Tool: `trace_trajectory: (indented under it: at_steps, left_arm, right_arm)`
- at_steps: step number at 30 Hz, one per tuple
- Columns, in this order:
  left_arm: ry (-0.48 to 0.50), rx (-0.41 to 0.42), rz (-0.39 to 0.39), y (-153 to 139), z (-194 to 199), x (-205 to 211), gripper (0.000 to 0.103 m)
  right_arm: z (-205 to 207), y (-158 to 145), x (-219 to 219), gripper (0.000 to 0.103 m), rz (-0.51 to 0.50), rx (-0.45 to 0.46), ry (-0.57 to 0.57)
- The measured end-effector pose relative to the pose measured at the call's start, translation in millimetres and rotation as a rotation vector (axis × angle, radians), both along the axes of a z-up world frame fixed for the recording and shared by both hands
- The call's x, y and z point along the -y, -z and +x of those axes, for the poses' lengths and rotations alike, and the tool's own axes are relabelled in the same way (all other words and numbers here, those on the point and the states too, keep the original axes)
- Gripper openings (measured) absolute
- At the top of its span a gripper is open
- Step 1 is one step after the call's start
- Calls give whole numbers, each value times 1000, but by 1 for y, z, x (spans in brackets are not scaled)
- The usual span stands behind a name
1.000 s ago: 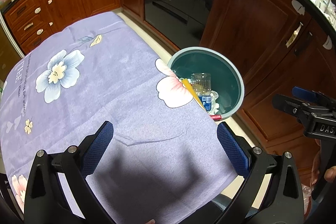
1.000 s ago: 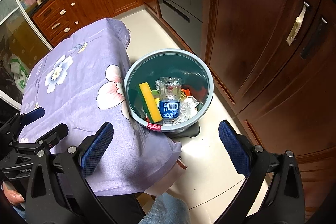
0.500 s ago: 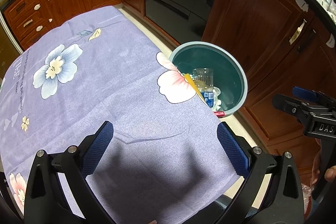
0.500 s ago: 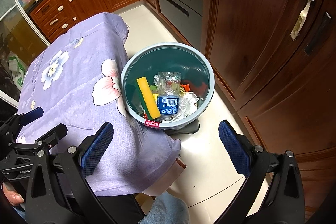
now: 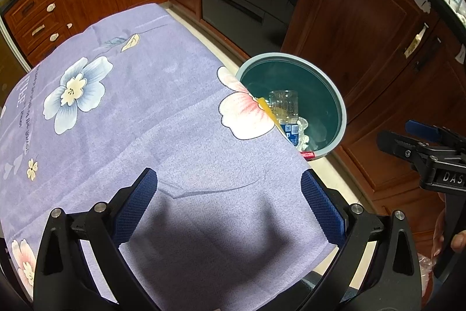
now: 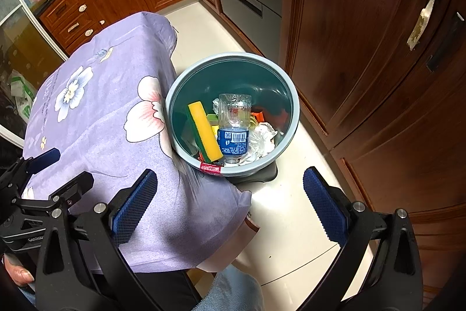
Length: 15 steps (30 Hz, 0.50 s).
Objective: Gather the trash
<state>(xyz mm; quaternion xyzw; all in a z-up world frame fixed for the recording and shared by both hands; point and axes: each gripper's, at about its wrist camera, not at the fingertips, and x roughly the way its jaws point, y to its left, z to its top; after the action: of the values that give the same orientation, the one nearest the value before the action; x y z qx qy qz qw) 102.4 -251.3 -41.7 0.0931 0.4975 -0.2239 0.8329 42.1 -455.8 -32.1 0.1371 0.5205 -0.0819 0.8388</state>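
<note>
Holding both tools empty over a cleared scene. Left to right in the left wrist view: the left tool (image 5: 228, 206), lower centre, has its blue pads spread wide with nothing between them, hanging above the purple flowered cloth (image 5: 139, 107) on the tabletop. I see no loose trash on that cloth. Since a second ago this camera has eased back a little, so more cloth shows and the bin (image 5: 329, 77) sits slightly lower, right of centre; otherwise nothing has shifted. At far right the right tool (image 5: 407, 139) pokes in side-on.

In the right wrist view the left tool shows at lower left, a hand (image 6: 17, 273) gripping it. The right tool (image 6: 230, 204), lower centre, is also spread apart and empty, above the cloth's edge and the floor (image 6: 291, 194). Centre frame, the bin holds the trash: a yellow-green sponge (image 6: 204, 133) leaning on the left wall, a clear plastic bottle (image 6: 234, 124) just beside it, crumpled white paper (image 6: 262, 139) to the right, orange scraps (image 6: 259, 114) behind. The bin has drawn closer to centre.

My read: collection looks finished; nothing left in view to pick.
</note>
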Motion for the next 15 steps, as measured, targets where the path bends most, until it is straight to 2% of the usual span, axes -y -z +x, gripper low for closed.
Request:
trace_trajectory:
  at_steps: [15]
  left_arm:
    - [24,28,4,2,-3,5,99]
  right_arm:
    - [3,9,4,96,6,-18,5]
